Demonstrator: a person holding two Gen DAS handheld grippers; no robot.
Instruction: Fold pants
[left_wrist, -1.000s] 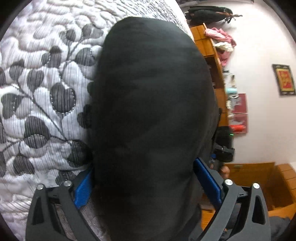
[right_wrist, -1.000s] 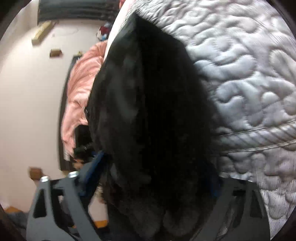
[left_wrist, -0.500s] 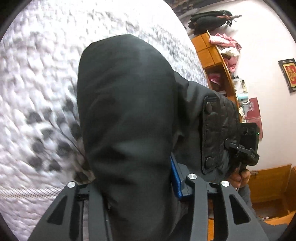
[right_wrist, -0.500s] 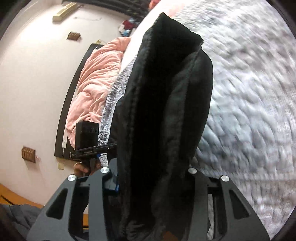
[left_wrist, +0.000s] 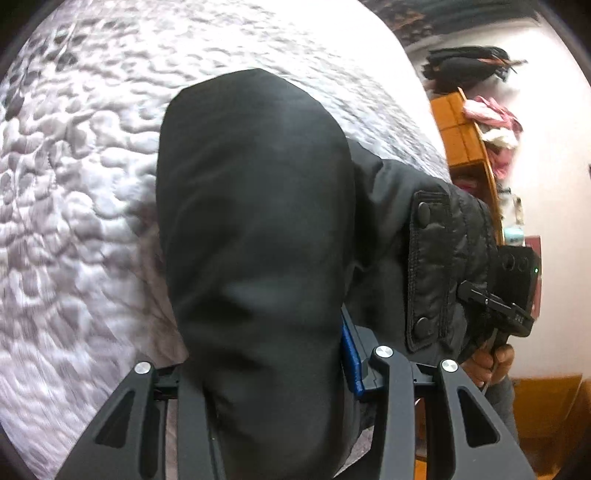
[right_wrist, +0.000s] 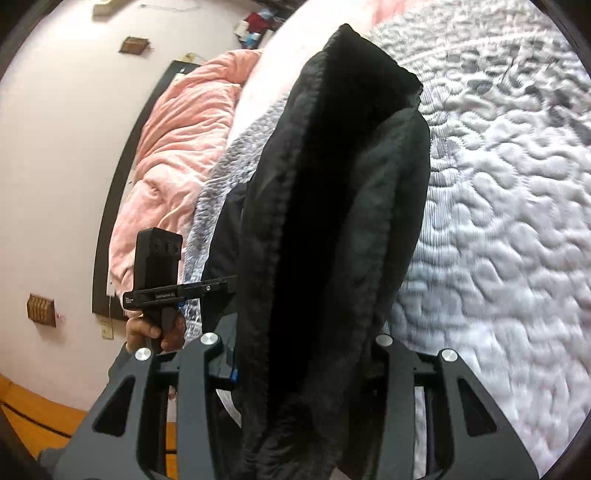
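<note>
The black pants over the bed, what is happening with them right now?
A person is folding the black pants with two handheld grippers. The left gripper is shut on one part of the fabric and the right gripper is shut on another part. The pants hang from both, lifted above the quilted bedspread. A pink blanket lies on the bed's far side.

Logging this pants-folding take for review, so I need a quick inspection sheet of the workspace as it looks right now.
Surface: grey quilted bedspread, blurred.
Job's things: black pants, bunched, lifted off the bed.
Clutter: pink blanket at bed's far side.
Grippers: left gripper and right gripper each clamp the pants.
Cables: nothing seen.
Surroundings: wooden shelf with clothes; pale wall.
</note>
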